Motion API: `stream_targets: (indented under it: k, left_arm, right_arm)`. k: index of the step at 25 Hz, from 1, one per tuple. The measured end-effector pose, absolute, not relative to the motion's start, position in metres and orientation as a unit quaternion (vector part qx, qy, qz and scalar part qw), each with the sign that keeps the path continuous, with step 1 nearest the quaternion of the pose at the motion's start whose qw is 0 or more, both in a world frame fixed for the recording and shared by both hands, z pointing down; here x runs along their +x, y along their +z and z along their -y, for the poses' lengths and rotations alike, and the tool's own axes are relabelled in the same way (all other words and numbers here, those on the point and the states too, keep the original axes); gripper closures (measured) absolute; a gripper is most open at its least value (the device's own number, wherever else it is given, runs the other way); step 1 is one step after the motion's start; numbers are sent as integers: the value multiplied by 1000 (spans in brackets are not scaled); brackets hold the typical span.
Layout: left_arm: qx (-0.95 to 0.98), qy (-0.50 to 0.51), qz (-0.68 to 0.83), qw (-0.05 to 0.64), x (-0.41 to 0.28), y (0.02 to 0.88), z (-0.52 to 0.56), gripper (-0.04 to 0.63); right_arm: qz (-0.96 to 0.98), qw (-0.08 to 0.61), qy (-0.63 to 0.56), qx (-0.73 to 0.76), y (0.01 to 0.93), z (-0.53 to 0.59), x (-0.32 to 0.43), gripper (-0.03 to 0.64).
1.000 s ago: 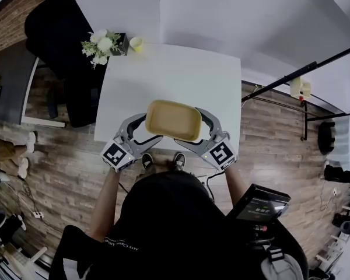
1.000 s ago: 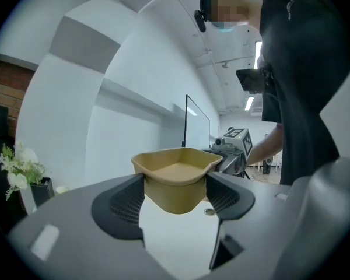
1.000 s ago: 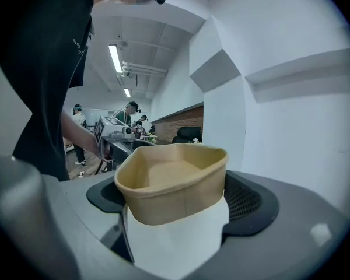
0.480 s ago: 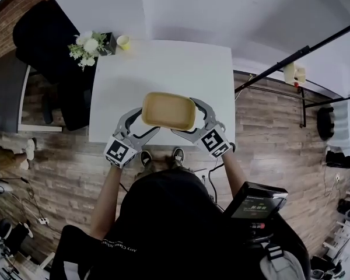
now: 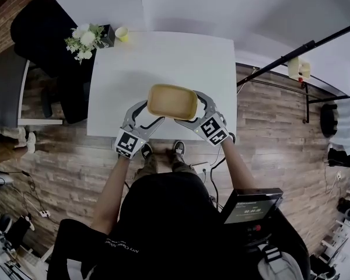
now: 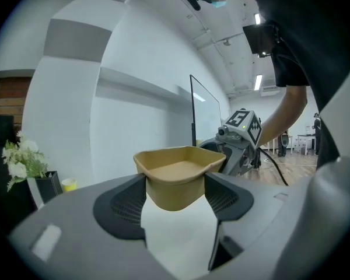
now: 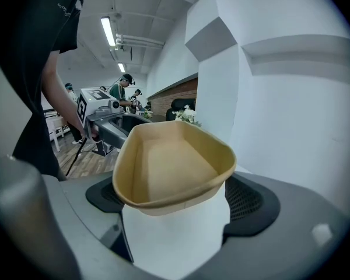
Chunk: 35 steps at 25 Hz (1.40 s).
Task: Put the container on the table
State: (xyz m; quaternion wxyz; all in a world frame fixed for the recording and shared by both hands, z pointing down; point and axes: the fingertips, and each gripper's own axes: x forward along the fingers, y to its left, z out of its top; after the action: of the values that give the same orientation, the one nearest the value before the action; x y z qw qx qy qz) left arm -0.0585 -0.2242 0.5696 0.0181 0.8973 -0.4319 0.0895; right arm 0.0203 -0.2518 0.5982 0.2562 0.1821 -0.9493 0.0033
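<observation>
A tan, empty, rounded-rectangle container (image 5: 172, 101) hangs just above the near part of the white table (image 5: 163, 57). My left gripper (image 5: 148, 113) grips its left end and my right gripper (image 5: 196, 111) its right end. In the left gripper view the container (image 6: 178, 177) sits between the pads of the left gripper (image 6: 175, 198), whose jaws have just been closing a little on it. In the right gripper view the container (image 7: 169, 168) tilts slightly in the right gripper (image 7: 175, 206), with both pads against its sides.
A vase of white flowers (image 5: 84, 38) and a small yellow cup (image 5: 122, 34) stand at the table's far left corner. A black chair (image 5: 41, 34) is left of the table. A black stand bar (image 5: 291, 57) crosses the right. Wood floor surrounds the table.
Both grippers have sunk with the container between them, bringing it closer to the tabletop near the front edge. The grip on both ends stays the same.
</observation>
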Motion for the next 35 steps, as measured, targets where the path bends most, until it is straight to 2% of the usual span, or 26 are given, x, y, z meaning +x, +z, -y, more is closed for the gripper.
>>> stream_targets:
  k: [20, 35]
  left_arm:
    - [871, 152, 461, 83, -25, 684, 245, 281]
    - [861, 175, 462, 119, -16, 733, 250, 278]
  right_arm:
    - [924, 355, 31, 136, 727, 276, 50, 89]
    - [905, 406, 32, 124, 776, 282, 59, 86]
